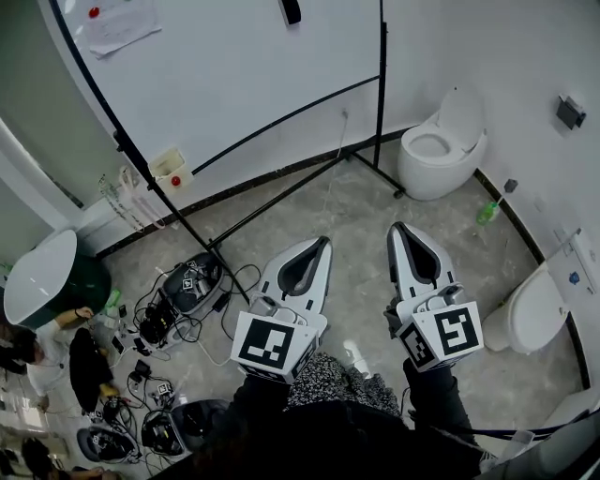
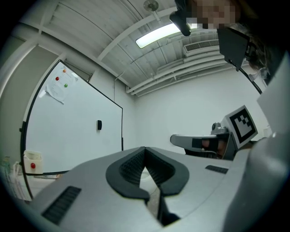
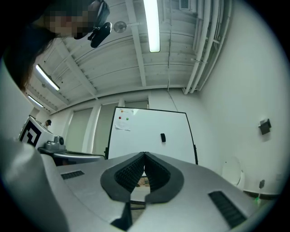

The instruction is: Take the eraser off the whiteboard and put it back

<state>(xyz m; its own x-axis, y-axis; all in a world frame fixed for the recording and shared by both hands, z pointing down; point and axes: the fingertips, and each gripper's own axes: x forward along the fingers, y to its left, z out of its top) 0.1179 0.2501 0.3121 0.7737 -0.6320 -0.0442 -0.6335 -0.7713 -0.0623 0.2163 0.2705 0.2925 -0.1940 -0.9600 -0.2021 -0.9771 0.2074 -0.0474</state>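
A person faces the whiteboard [image 1: 234,75] with the left gripper [image 1: 324,242] and right gripper [image 1: 397,228] both clenched on nothing. The eraser [image 1: 291,11] clings high on the board, well apart; one gripper's jaws must part before meeting it squarely.

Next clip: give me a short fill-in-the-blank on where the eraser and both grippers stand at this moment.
1. The black eraser hangs on the ____.
2. The left gripper and the right gripper both have their jaws ____, with nothing between them.
3. In the head view, the white toilet stands to the ____ of the board's stand.
Missing words: whiteboard; shut; right.
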